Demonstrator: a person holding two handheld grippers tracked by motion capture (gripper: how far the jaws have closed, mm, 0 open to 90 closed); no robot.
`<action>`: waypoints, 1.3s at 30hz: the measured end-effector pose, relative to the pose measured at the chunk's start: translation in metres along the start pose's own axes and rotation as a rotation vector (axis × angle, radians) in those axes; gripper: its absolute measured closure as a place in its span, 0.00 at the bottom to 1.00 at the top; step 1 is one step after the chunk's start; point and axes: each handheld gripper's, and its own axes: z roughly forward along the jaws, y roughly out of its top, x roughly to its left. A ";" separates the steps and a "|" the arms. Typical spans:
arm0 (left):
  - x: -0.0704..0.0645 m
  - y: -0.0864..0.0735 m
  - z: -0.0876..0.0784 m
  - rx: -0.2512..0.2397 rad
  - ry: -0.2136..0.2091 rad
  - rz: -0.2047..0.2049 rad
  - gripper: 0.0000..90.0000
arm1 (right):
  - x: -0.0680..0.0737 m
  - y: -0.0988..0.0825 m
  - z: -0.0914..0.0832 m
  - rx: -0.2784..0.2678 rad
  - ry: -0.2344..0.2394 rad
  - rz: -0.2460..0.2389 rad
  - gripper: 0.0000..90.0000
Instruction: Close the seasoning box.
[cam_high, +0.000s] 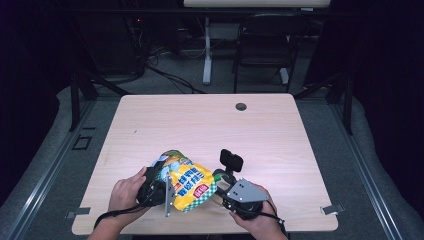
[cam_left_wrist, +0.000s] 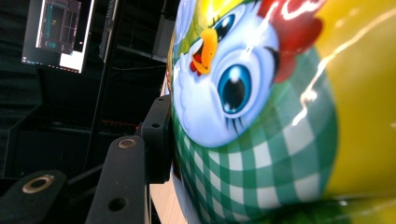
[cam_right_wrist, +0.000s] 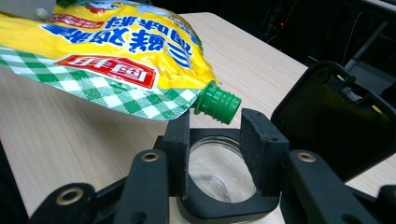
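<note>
A yellow seasoning pouch (cam_high: 192, 185) with a green check band and a cartoon chick (cam_left_wrist: 233, 88) is held tilted above the table's front edge. My left gripper (cam_high: 165, 184) is shut on its lower end, and one black finger (cam_left_wrist: 156, 135) presses against the foil. The pouch (cam_right_wrist: 107, 56) points its green screw spout (cam_right_wrist: 217, 102) down toward a clear glass jar (cam_right_wrist: 217, 172). My right gripper (cam_right_wrist: 219, 144) has its pads closed on either side of that jar (cam_high: 222, 178). The jar's black flip lid (cam_right_wrist: 327, 126) stands open on the far side (cam_high: 231, 161).
The light wooden table (cam_high: 200, 120) has a cable hole (cam_high: 241, 106) near its far edge. Metal clips (cam_high: 332, 209) sit at the front corners. A dark chair (cam_high: 265, 40) and a desk leg (cam_high: 207, 55) stand on the floor beyond.
</note>
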 end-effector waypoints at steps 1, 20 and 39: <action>0.000 0.000 0.000 -0.001 0.000 0.004 0.61 | 0.000 -0.001 0.000 -0.004 -0.002 0.000 0.70; -0.001 0.000 0.003 0.011 -0.030 0.011 0.61 | 0.003 -0.005 0.002 -0.004 -0.052 -0.066 0.63; -0.002 0.004 0.005 0.026 -0.042 0.033 0.61 | 0.016 -0.003 0.007 0.000 -0.078 -0.168 0.59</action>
